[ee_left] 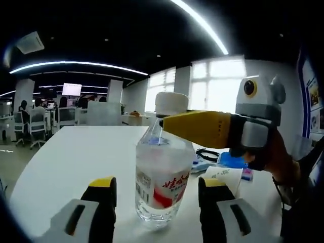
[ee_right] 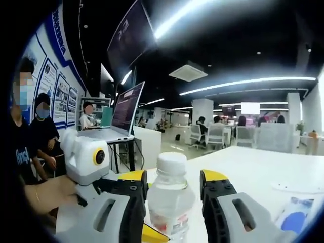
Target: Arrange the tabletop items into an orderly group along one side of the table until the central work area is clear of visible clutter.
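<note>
A clear bottle (ee_left: 162, 167) with a white cap (ee_left: 171, 103) and a red-and-white label stands upright on the white table (ee_left: 76, 162); in the left gripper view it sits between the left gripper (ee_left: 156, 200)'s yellow-tipped jaws, which are spread wide with a gap on each side of the bottle's body; the right gripper (ee_left: 161, 124) comes in from the right, its yellow jaw lying across the bottle's neck just under the cap, a hand (ee_left: 276, 162) behind it; whether that jaw presses the neck cannot be told from here; in the right gripper view the bottle (ee_right: 171, 200) rises between the right gripper (ee_right: 172, 190)'s jaws, which stand close on either side of the neck and shoulder with slim gaps visible, so a firm pinch cannot be told; the left gripper's white body (ee_right: 86, 159) shows at the left, held by a hand (ee_right: 50, 195); far right on the table lie a blue item (ee_left: 233, 161), a black loop (ee_left: 206, 154) and a printed white sheet (ee_left: 225, 176); a laptop (ee_right: 119, 119) stands on a far stand; people sit at desks in the office beyond.
</note>
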